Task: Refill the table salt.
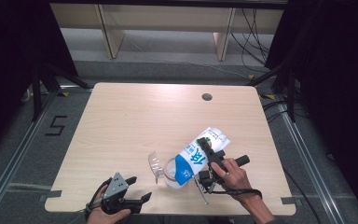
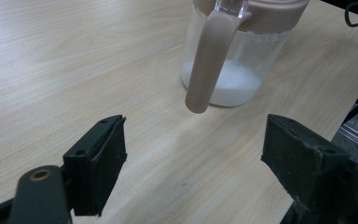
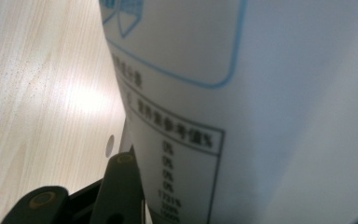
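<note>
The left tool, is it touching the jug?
Apart. In the left gripper view, bare table lies between the open left tool and the jug.

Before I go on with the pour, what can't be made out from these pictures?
- Bag mouth, high view: hidden over the jug, so any flow is unseen.
- Jug top, left gripper view: cut off by the upper edge.
- Bag print, right gripper view: blurred, too close to read.
- Right gripper far jaw, right gripper view: hidden behind the bag.

Black "5" on the floor [image 1: 56, 126] left of the table [image 1: 135, 116]
</note>
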`<state>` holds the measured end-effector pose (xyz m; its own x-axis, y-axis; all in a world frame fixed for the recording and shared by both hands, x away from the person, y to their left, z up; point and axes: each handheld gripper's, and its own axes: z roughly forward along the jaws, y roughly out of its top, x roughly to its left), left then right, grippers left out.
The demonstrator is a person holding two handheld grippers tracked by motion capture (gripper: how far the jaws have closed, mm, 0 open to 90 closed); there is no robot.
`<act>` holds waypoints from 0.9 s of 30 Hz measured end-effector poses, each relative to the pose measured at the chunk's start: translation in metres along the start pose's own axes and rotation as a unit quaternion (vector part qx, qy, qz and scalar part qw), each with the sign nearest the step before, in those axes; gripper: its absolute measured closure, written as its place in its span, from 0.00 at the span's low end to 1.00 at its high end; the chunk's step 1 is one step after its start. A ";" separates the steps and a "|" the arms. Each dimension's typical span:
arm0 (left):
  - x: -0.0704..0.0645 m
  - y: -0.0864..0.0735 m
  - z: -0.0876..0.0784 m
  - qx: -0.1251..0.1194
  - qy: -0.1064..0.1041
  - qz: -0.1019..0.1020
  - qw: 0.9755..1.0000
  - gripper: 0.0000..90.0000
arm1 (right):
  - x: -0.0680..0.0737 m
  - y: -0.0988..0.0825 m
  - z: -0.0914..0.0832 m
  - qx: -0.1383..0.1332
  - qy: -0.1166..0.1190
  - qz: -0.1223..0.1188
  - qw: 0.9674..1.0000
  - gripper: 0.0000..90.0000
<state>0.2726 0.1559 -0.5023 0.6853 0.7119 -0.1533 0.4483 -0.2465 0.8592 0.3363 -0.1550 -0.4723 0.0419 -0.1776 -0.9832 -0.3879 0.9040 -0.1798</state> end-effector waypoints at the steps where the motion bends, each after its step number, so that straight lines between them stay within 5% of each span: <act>1: 0.000 0.000 0.000 0.000 0.000 0.000 1.000 0.23 | 0.000 0.000 0.000 0.001 -0.003 0.000 1.000 0.67; 27: 0.000 0.000 0.000 0.000 0.002 -0.001 1.000 0.23 | 0.001 0.000 0.000 0.003 0.001 -0.001 1.000 0.70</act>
<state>0.2724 0.1558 -0.5020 0.6824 0.7148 -0.1529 0.4496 -0.2455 0.8588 0.3360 -0.1549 -0.4731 0.0416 -0.1799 -0.9828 -0.3817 0.9062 -0.1820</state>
